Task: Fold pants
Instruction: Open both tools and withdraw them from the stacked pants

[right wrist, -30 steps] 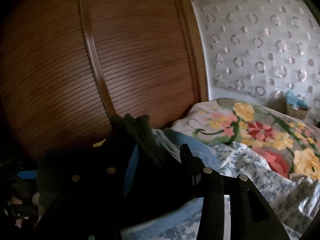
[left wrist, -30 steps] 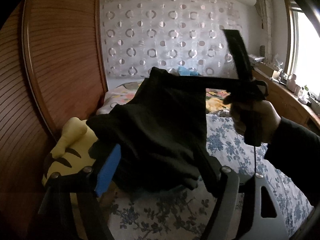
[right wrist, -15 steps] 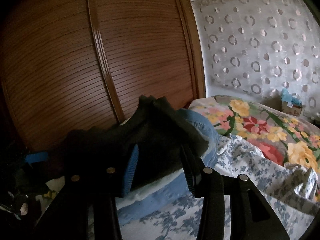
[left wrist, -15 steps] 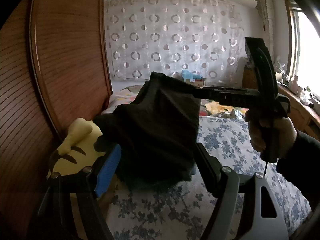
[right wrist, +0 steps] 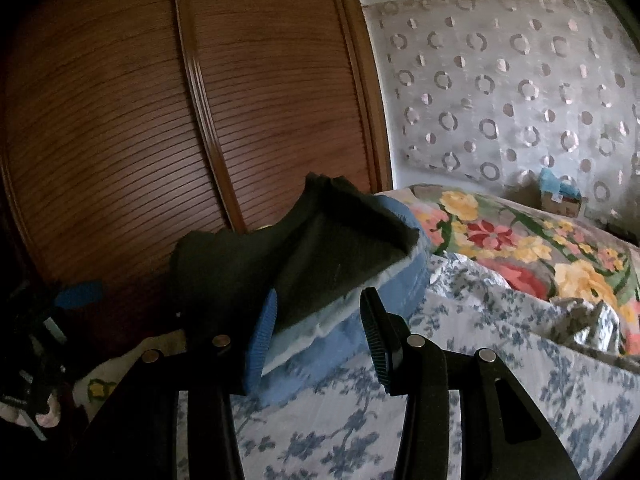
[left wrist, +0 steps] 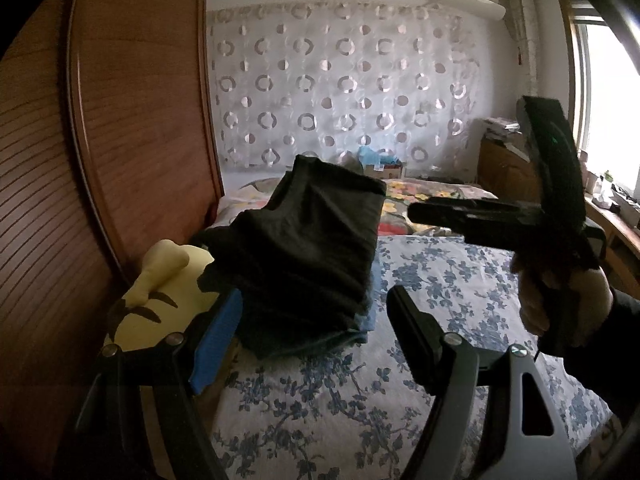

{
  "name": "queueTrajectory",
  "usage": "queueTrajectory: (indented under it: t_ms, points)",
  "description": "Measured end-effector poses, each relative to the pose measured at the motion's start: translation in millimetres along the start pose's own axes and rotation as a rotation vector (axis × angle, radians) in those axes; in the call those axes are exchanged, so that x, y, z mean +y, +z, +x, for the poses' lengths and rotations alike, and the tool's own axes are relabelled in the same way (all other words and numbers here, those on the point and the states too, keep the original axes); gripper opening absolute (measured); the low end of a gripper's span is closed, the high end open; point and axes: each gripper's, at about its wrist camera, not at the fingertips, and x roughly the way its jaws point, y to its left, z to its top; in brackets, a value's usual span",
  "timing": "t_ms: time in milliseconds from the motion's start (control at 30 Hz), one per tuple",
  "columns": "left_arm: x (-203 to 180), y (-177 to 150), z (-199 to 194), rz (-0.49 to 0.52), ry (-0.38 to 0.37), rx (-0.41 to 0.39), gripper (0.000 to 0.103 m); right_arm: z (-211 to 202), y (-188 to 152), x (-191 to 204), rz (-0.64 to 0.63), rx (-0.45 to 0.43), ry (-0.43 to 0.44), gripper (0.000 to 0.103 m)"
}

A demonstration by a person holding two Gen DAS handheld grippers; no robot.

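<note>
Pants (left wrist: 304, 252), black and folded, lie on a blue stack at the bed's (left wrist: 440, 280) edge beside a yellow plush toy (left wrist: 160, 300). In the left wrist view the left gripper (left wrist: 312, 332) has wide, empty fingers; I would draw it straight back so the blue pad misses the fold.

In the right wrist view the right gripper (right wrist: 320, 340) stands open, clear of the pants (right wrist: 320, 256). No writing is readable.

No text, label, brand, number or sign is legible in either view.
</note>
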Motion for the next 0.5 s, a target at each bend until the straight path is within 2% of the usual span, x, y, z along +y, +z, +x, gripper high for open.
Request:
queueTrajectory:
  t_ms: [300, 500]
  points:
    - [-4.3, -3.7, -14.3, 0.007, -0.015, -0.014, 0.076, -44.4, -10.2, 23.3, 0.005, -0.012, -0.042, 0.057]
    - [-10.7, -6.9, -28.0, 0.021, -0.051, -0.023, 0.078, -74.6, -20.9, 45.0, 0.004, -0.025, -0.068, 0.065]
